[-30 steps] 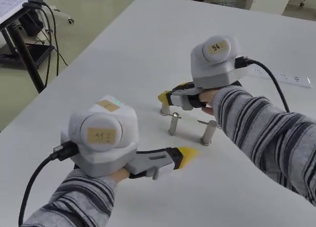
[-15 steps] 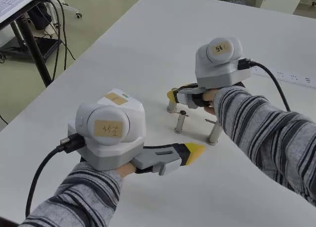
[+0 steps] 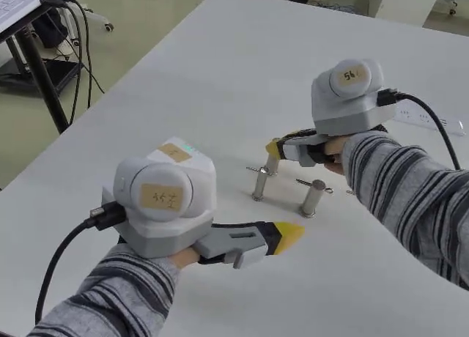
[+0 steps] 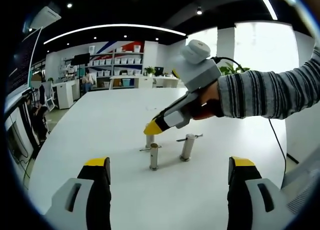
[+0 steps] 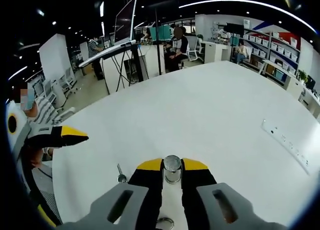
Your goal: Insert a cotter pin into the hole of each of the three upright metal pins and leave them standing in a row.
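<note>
Metal pins, three, upright close together on white surface. Right gripper fingers nearly closed, pinching top of far pin. Middle pin, right-hand pin each carry cotter pin. Left gripper fingers wide apart, empty, hovering near them.

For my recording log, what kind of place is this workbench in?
Probably an open-plan office or lab: shelves of boxes along the back wall, a monitor on a desk, and a large white table as the workbench.
</note>
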Motion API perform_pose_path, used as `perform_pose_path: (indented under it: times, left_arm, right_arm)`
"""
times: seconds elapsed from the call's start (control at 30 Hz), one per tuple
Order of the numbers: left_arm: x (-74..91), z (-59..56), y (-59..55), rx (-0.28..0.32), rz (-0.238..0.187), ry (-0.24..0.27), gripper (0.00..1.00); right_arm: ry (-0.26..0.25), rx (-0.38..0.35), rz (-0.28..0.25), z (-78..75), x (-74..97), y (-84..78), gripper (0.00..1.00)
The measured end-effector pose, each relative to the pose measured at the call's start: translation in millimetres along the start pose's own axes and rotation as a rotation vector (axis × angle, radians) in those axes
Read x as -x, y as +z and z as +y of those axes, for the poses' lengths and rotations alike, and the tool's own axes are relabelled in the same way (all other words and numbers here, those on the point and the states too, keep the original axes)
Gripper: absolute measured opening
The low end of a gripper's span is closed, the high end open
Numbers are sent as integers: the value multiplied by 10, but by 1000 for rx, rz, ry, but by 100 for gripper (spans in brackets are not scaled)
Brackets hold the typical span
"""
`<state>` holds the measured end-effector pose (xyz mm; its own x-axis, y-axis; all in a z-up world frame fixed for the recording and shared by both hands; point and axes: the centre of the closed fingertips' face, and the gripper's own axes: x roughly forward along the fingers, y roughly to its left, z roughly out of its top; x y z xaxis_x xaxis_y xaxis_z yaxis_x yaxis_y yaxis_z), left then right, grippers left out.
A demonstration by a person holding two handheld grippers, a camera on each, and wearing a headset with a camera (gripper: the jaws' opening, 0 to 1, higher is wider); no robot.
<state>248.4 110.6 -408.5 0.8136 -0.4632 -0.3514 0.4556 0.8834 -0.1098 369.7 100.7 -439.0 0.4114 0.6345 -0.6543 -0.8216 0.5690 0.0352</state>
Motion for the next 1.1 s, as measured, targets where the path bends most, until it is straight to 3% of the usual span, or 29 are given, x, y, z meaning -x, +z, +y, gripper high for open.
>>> perform_pose_path:
  times: [0.2, 0.43, 0.7, 1.1]
  left_arm:
    - [-24, -68, -21, -26, 13, -30, 98]
    - [-27, -152, 20, -16, -7, -67, 98]
    - [-27, -201, 23, -41, -9, -81, 98]
    - [-32, -215, -16, -52, 10, -79, 98]
  right_arm:
    - [-13, 0, 24, -188, 201, -125, 8]
    - [-55, 53, 63, -276, 446, -293, 8]
    - [-64, 2, 70, -373, 729, -547, 8]
    - [-8, 37, 60, -218, 1004, -890, 8]
